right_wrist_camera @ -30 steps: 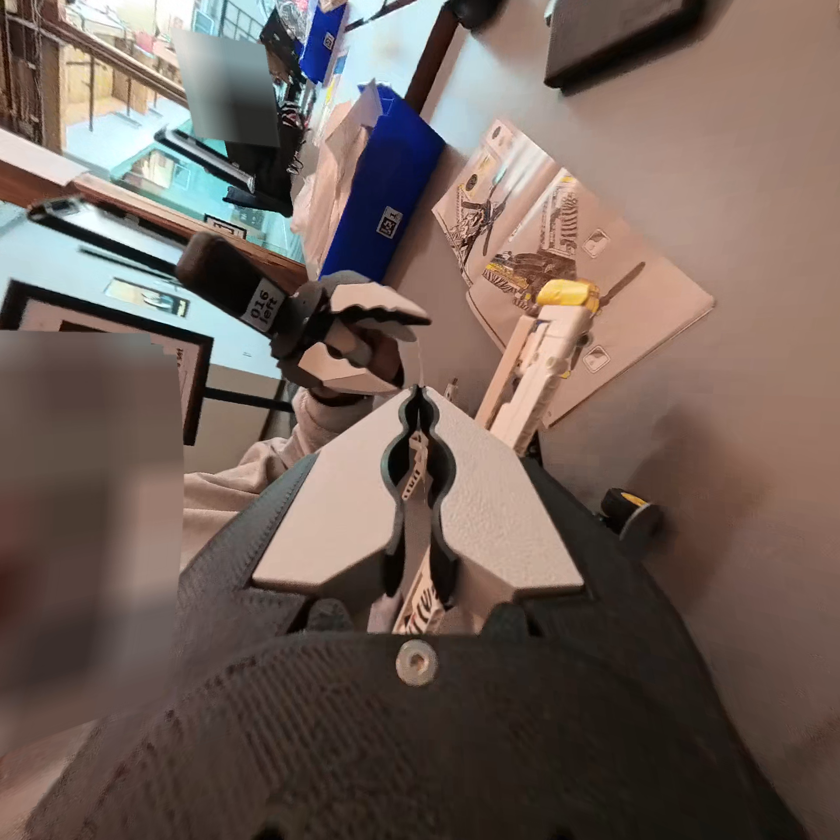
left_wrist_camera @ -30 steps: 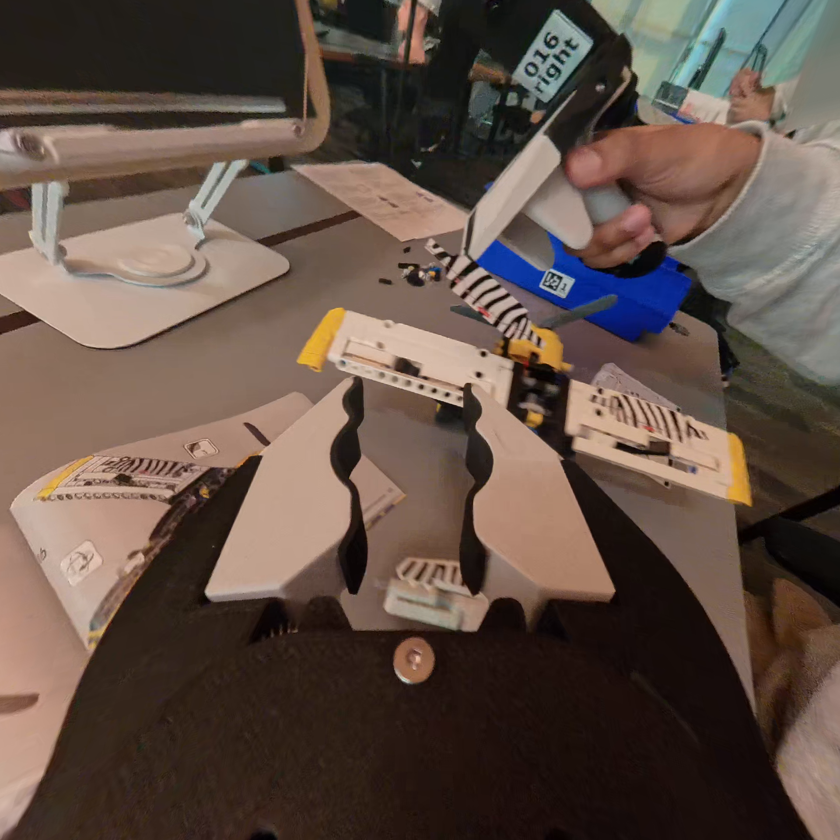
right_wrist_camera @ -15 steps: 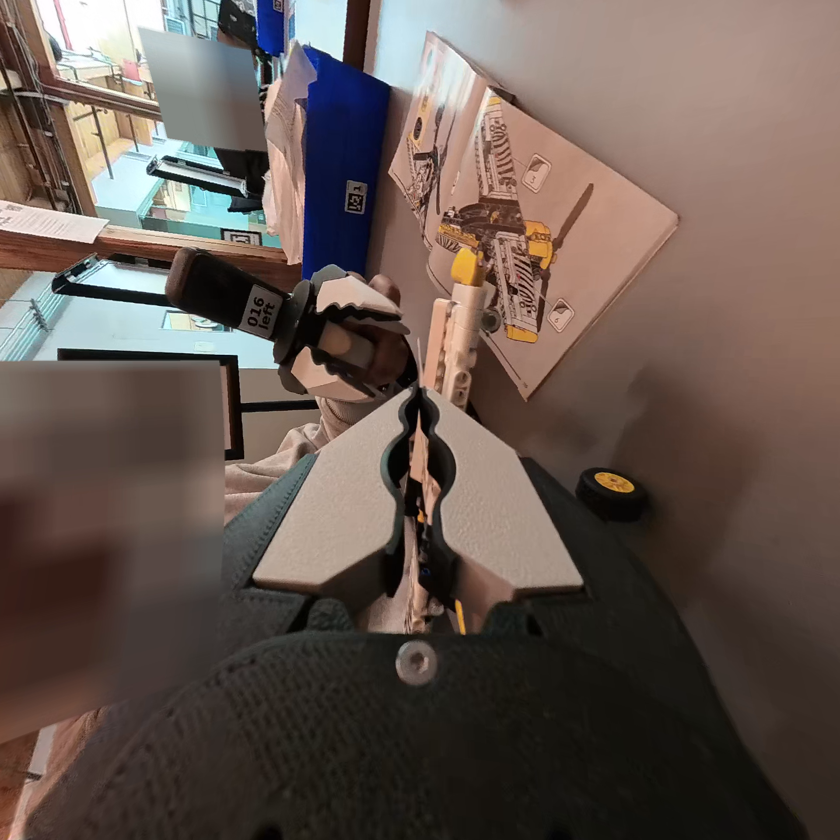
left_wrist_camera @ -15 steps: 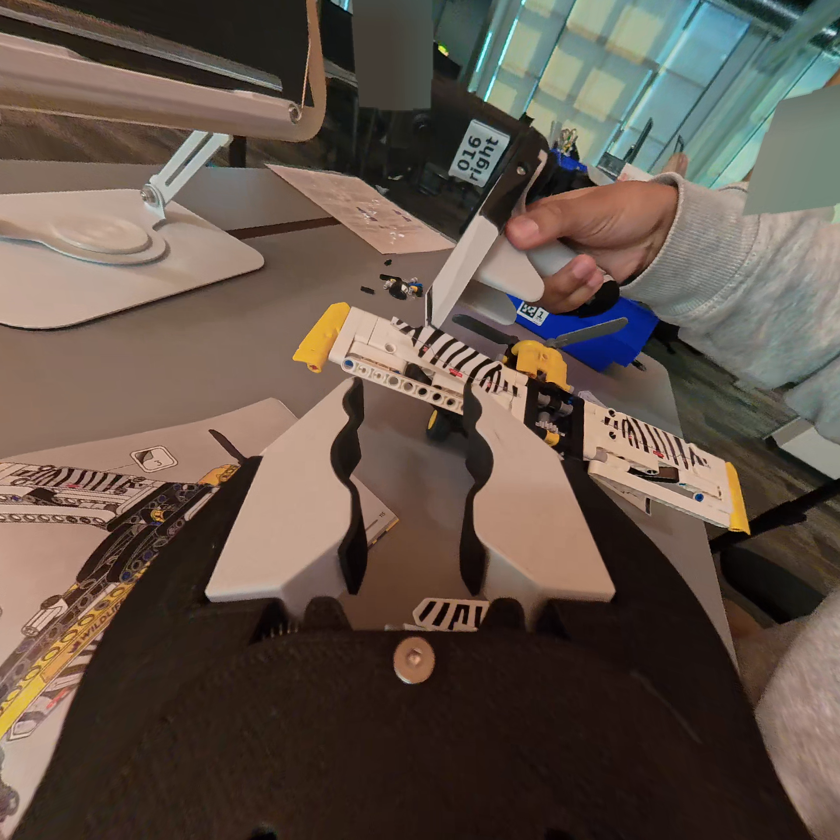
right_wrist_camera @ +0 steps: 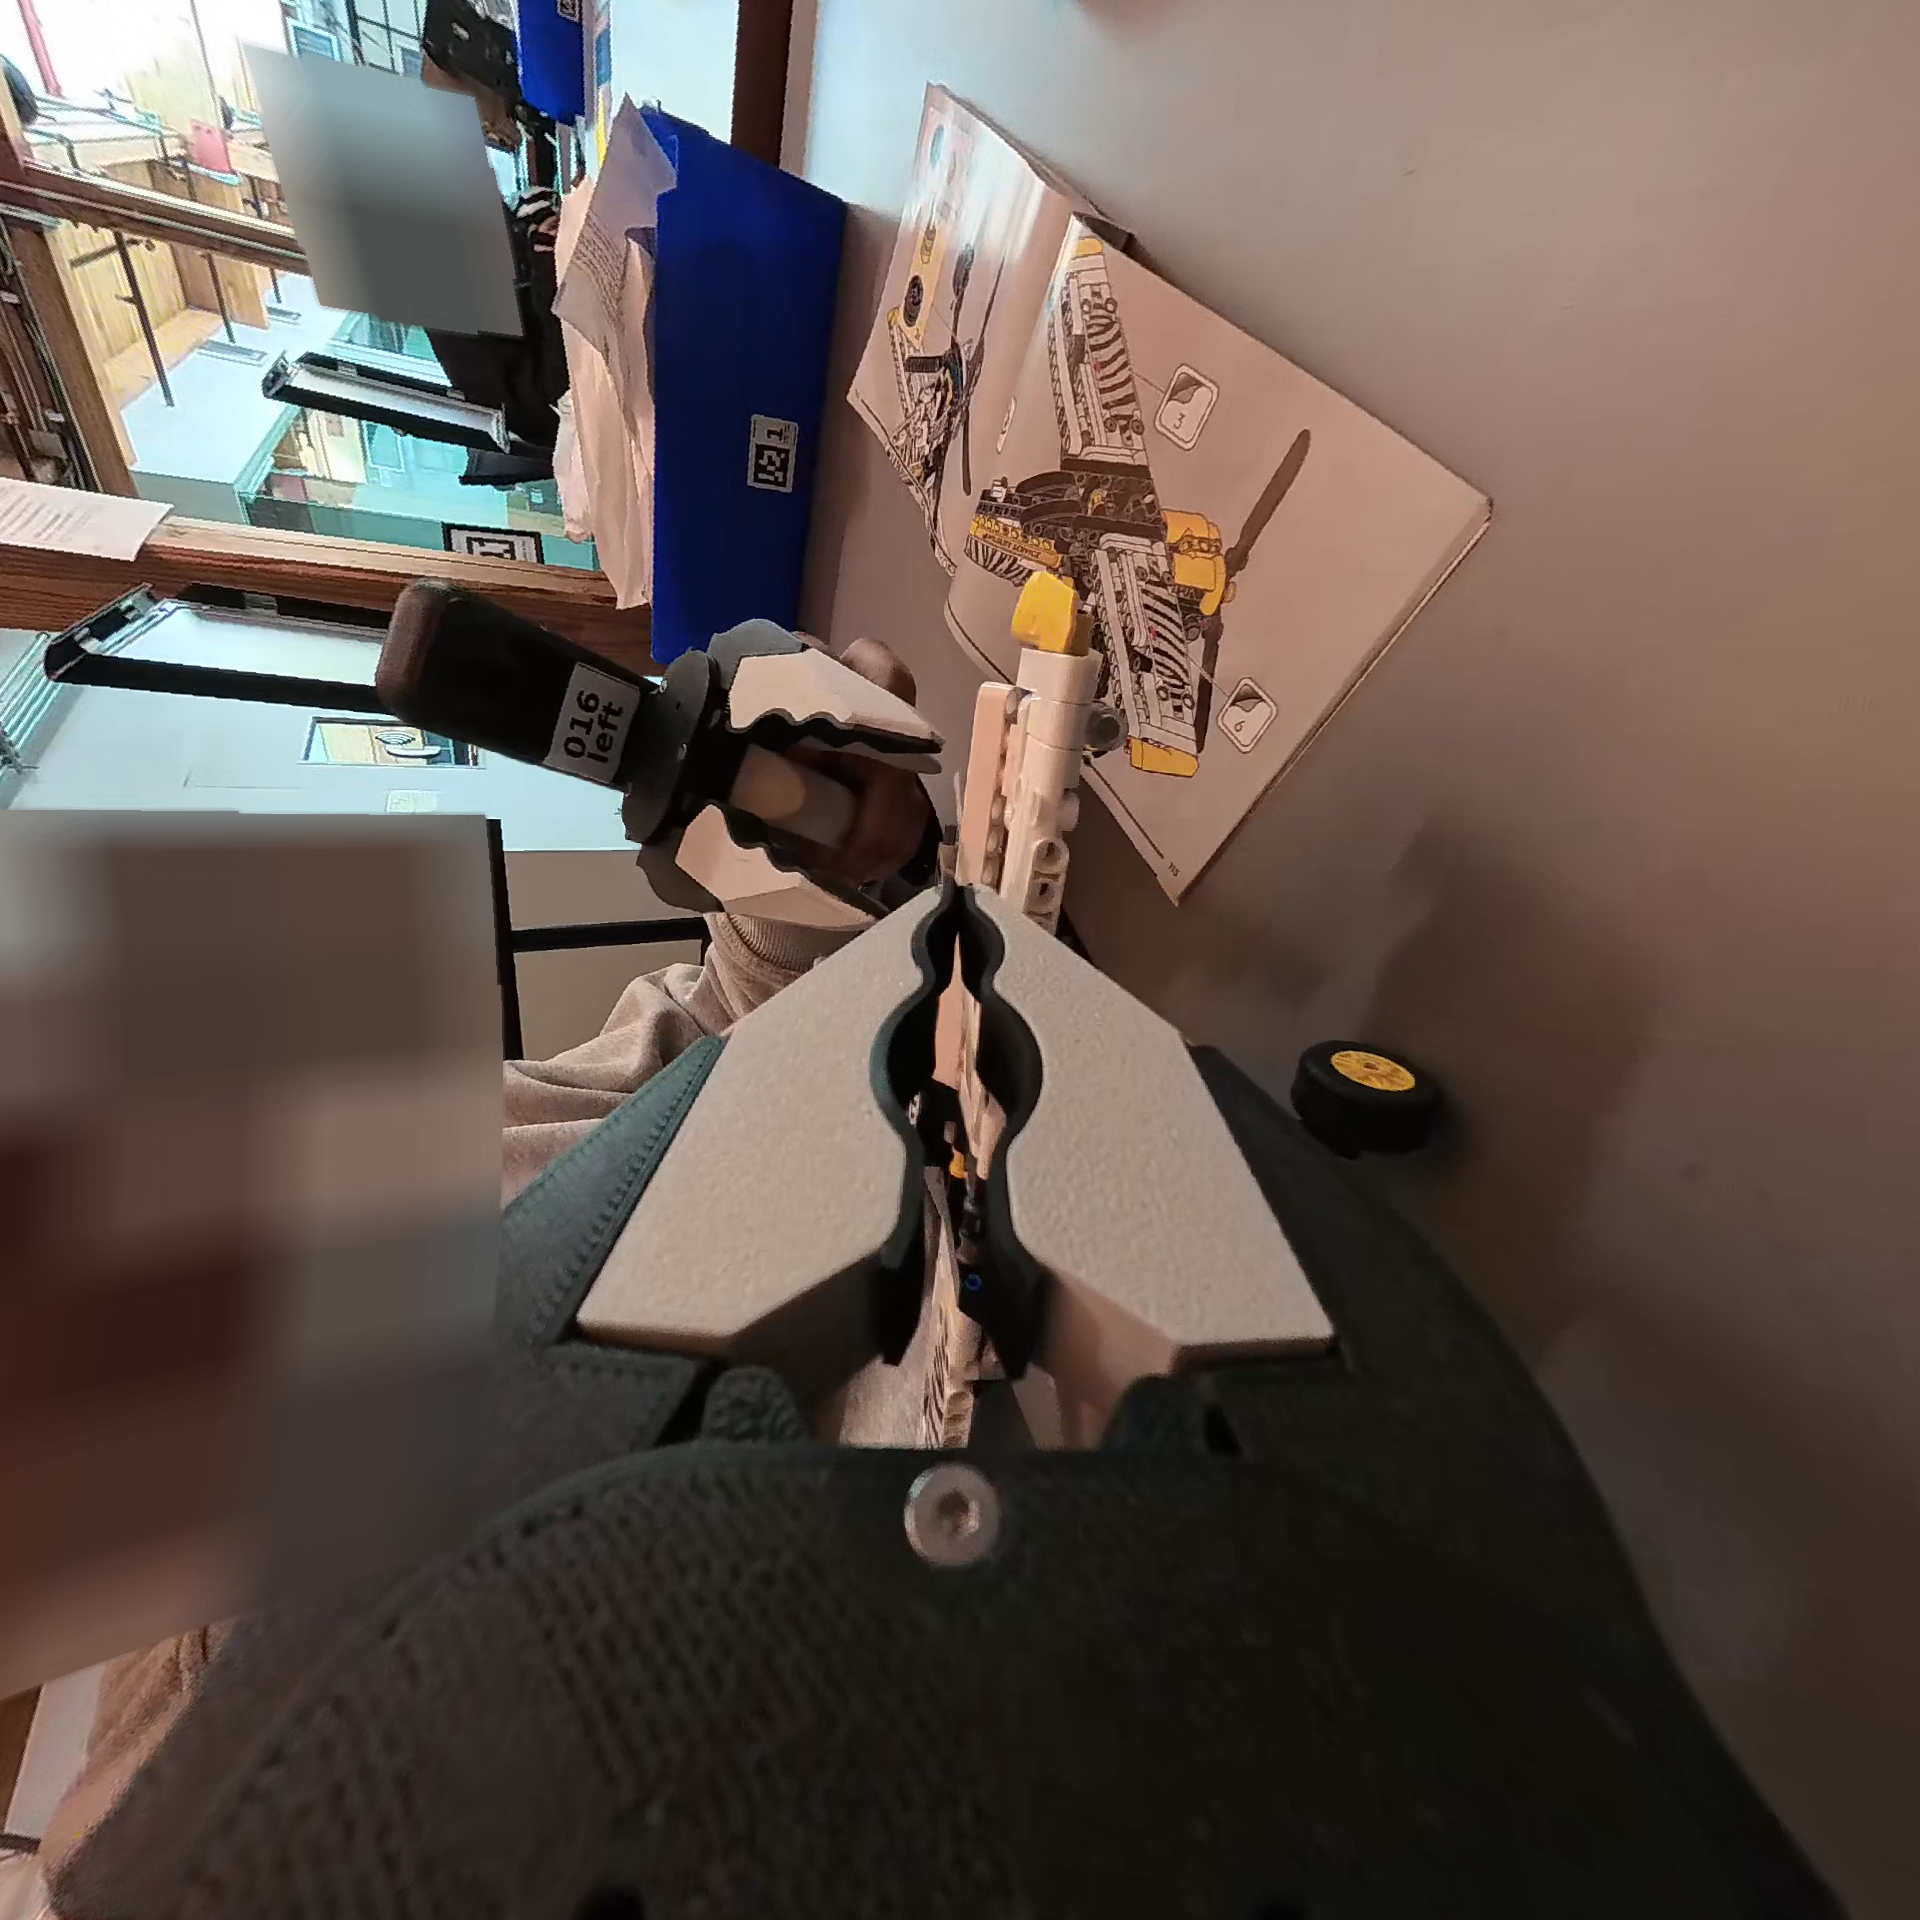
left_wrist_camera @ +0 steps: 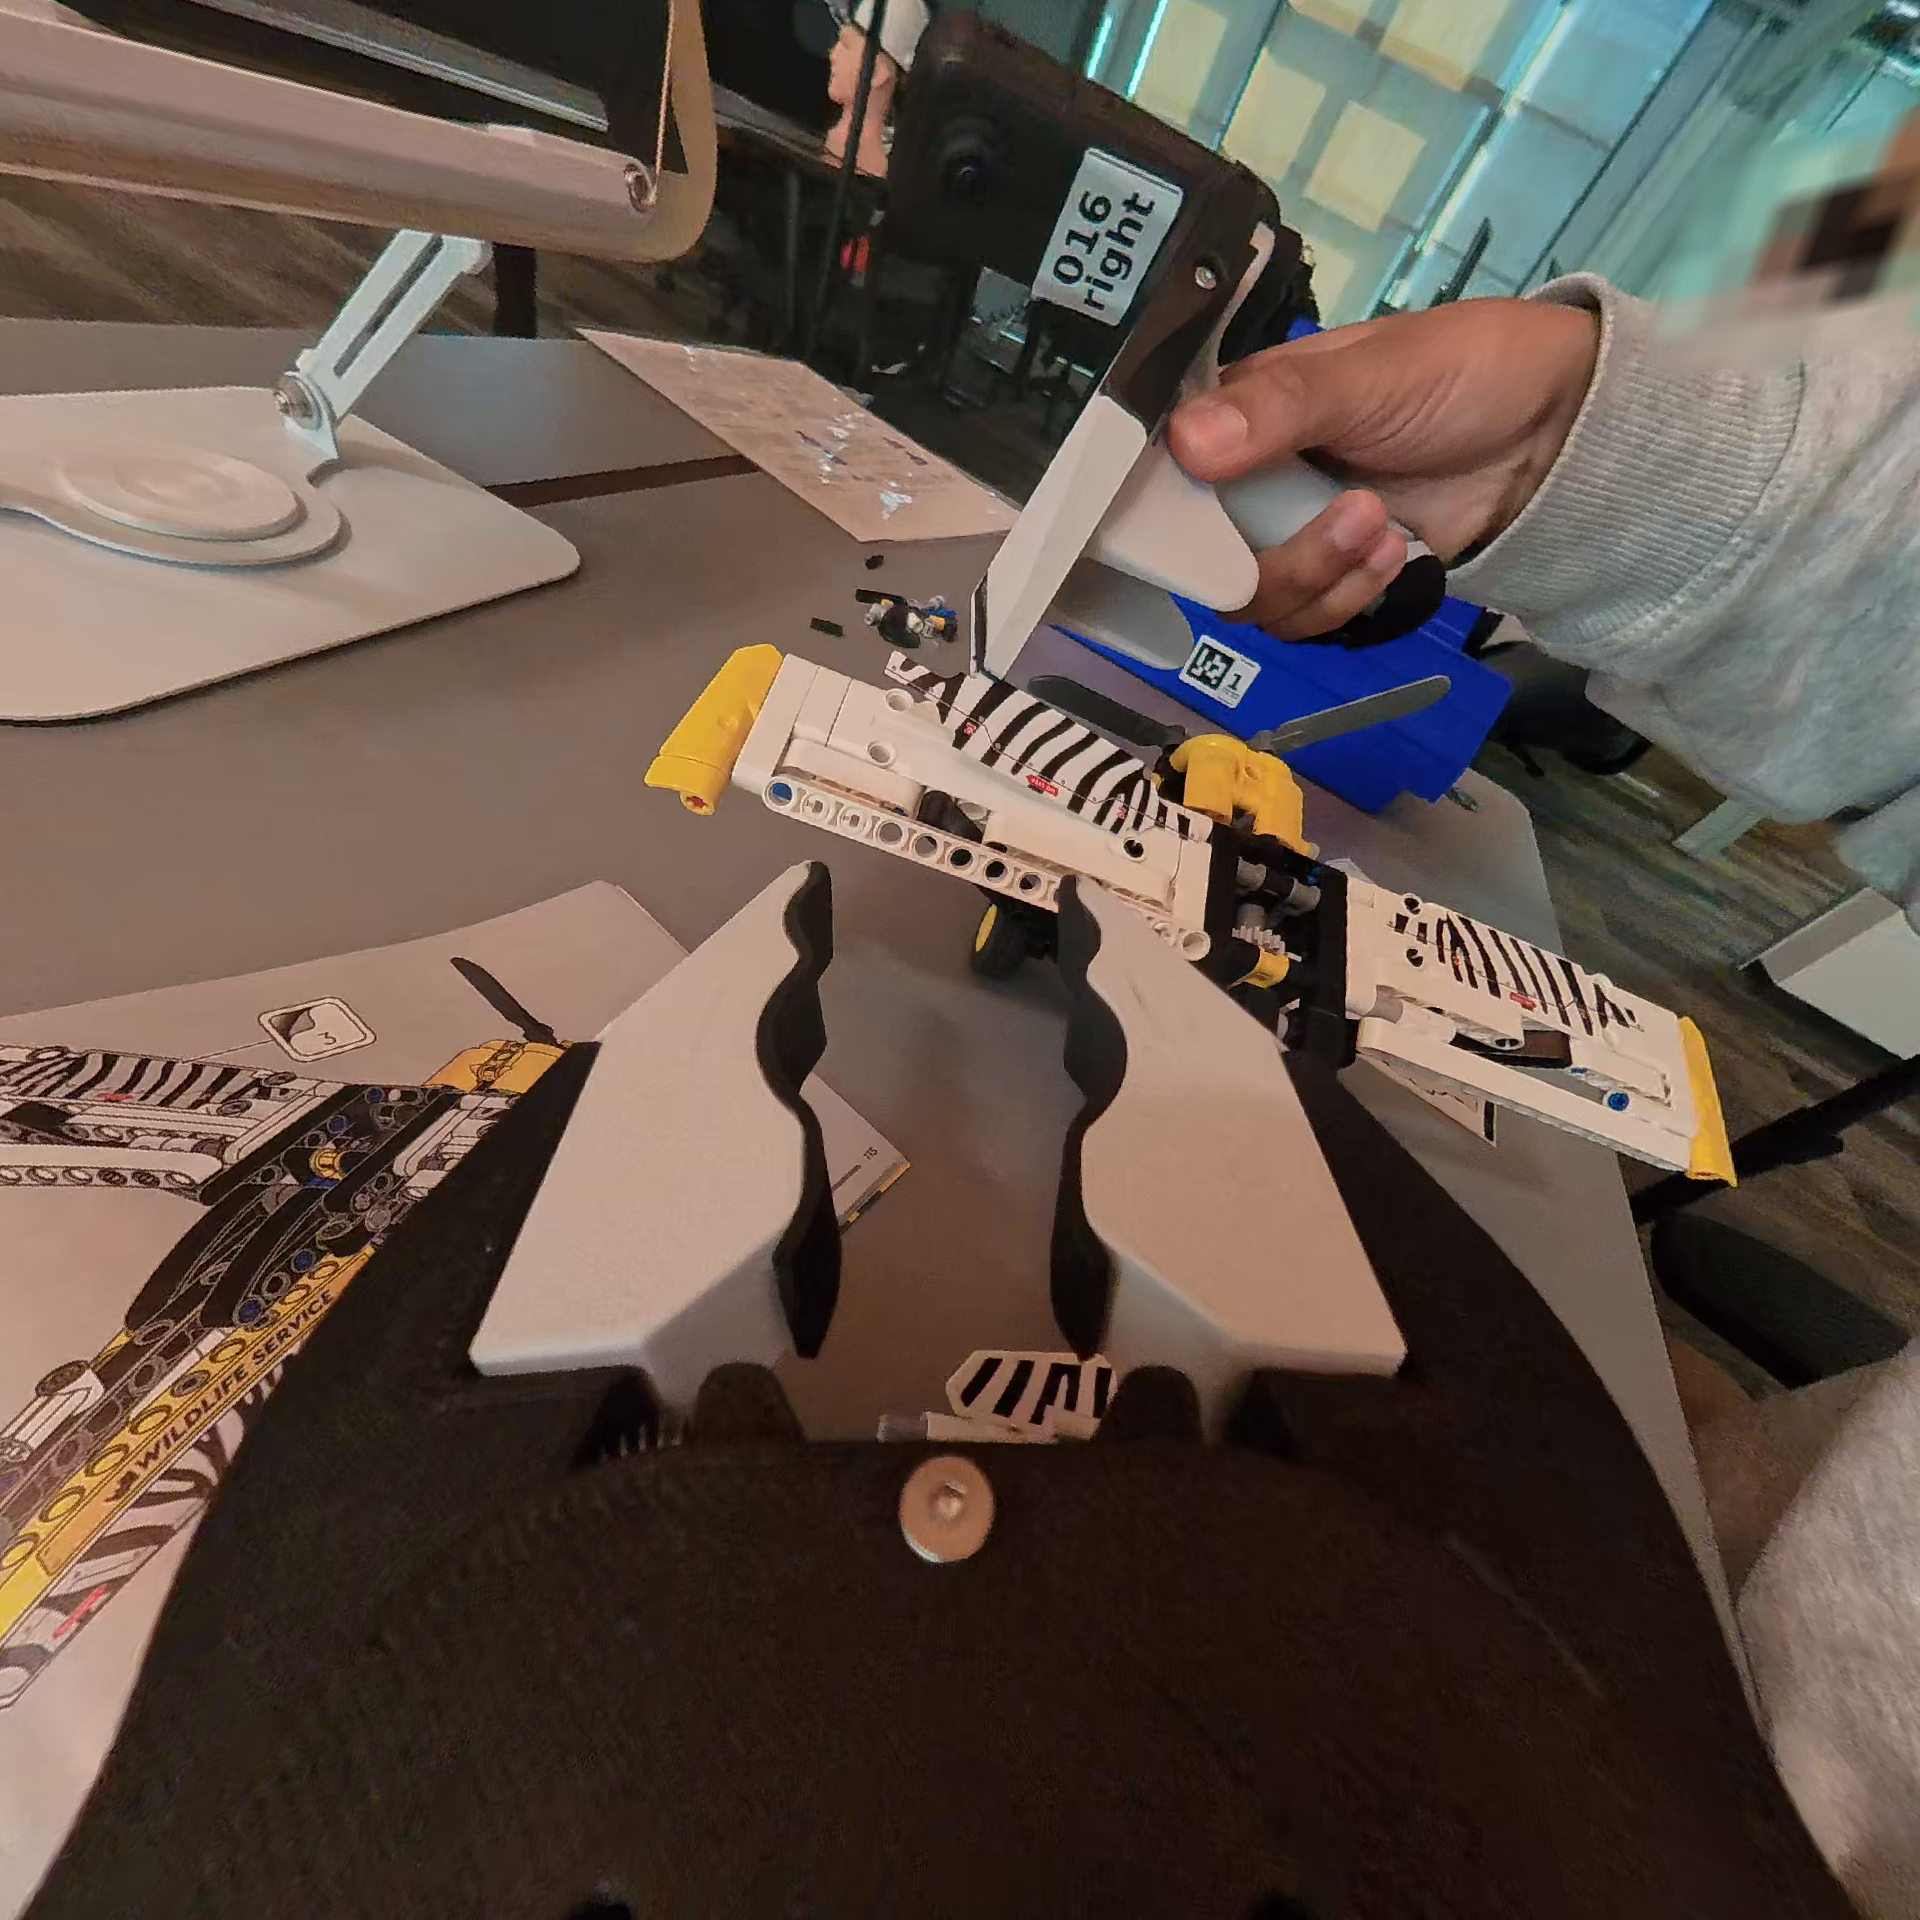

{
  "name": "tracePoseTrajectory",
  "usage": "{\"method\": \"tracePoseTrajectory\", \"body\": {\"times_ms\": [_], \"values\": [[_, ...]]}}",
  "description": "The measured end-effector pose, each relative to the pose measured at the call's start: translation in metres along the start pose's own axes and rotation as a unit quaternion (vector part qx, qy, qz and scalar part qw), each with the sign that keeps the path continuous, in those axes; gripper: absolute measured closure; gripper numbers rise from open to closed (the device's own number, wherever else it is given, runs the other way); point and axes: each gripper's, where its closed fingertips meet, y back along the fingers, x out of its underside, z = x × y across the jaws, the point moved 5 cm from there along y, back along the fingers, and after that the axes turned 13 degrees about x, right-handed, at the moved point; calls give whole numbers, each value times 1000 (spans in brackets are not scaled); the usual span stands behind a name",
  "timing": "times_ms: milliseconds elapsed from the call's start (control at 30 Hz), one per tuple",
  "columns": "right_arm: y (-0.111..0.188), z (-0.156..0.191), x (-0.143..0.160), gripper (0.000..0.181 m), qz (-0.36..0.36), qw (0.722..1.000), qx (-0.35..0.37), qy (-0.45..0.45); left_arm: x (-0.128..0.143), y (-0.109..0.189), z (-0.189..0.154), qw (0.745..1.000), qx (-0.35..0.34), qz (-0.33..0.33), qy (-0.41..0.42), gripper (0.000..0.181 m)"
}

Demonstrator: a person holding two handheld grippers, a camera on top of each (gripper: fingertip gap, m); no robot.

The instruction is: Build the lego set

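Right tongs (right_wrist_camera: 958,902) lowered striped sticker (left_wrist_camera: 1049,743) onto wing, clenched; left tongs (left_wrist_camera: 940,904) released.

The left wrist view looks low and forward across the grey table (left_wrist_camera: 364,790), close behind the white, zebra-striped, yellow-tipped brick plane model (left_wrist_camera: 1049,800). The right wrist view, rolled sideways, looks along that model (right_wrist_camera: 1039,748) from close above it, toward the table's near edge. Both views share the model and the open printed instruction booklet (left_wrist_camera: 208,1122) (right_wrist_camera: 1320,499).
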Motion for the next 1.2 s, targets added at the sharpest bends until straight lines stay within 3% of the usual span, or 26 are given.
{"method": "tracePoseTrajectory", "body": {"times_ms": [567,1200], "values": [[-4,-5,-3,181,12,1000,-10,0,-1,1,-1,1000,-2,3,-7,141],[-7,14,4,181,23,998,-52,24,8,-7,-1,1000,3,16,-9,141]]}}
